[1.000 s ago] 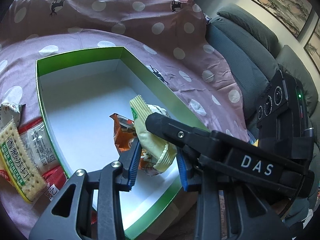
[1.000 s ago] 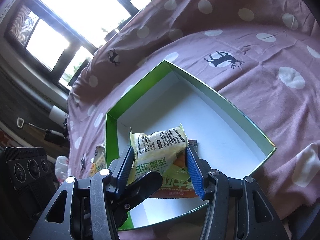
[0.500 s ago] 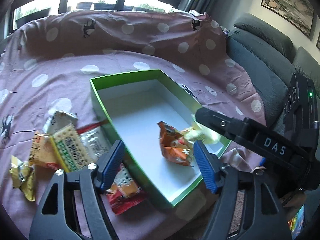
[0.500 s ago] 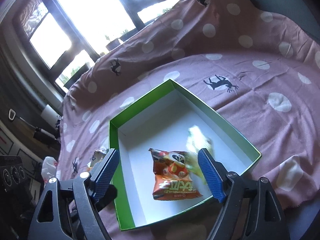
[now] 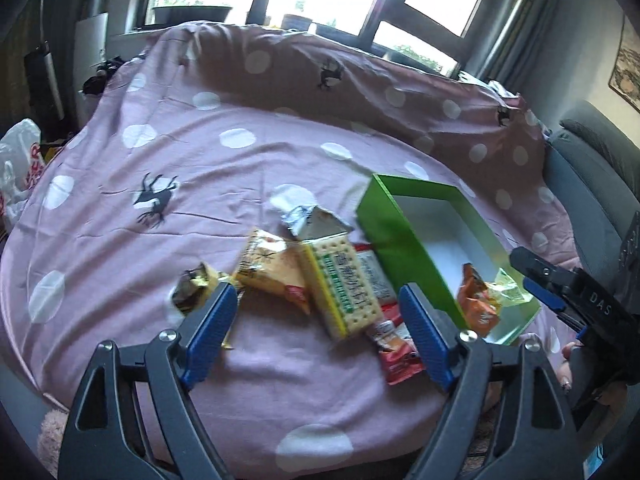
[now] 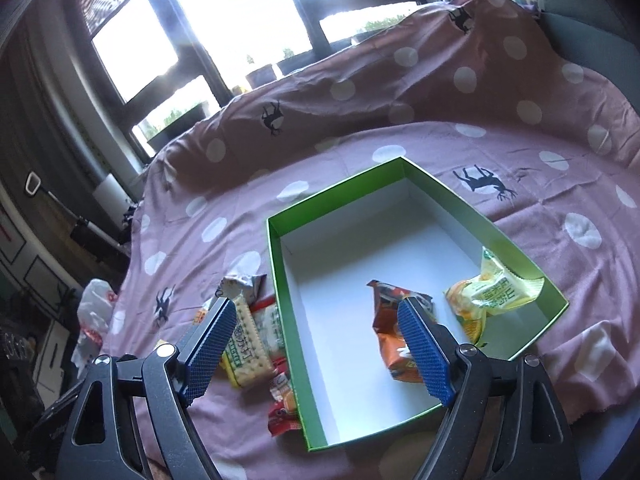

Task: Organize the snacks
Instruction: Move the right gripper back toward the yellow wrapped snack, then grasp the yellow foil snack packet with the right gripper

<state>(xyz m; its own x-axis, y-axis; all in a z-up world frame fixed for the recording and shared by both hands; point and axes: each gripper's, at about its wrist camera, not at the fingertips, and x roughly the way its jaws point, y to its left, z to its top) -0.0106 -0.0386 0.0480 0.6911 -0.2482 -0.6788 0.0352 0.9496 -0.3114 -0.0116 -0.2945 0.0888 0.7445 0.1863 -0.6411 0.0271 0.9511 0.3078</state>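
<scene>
A green box (image 6: pixel 280 280) with a white inside lies on the pink spotted cloth; it also shows in the left wrist view (image 5: pixel 404 240). In it lie an orange snack bag (image 6: pixel 390 320) and a yellow-green snack bag (image 6: pixel 496 292). Left of the box lie loose snacks: a cracker pack (image 5: pixel 344 284), an orange-yellow packet (image 5: pixel 272 268), a red packet (image 5: pixel 396 348), a silver packet (image 5: pixel 316 220) and a gold wrapper (image 5: pixel 196 288). My left gripper (image 5: pixel 316 340) is open and empty above the loose snacks. My right gripper (image 6: pixel 316 344) is open and empty above the box's near left wall.
The pink cloth (image 5: pixel 200 160) covers a round table and rises at the back. A grey sofa (image 5: pixel 592 184) stands on the right. A white plastic bag (image 5: pixel 16 168) lies off the table's left edge. Windows are behind.
The right gripper opened and let the yellow-green bag fall into the box. Both grippers pulled back and up; the left one swung left over the loose snacks.
</scene>
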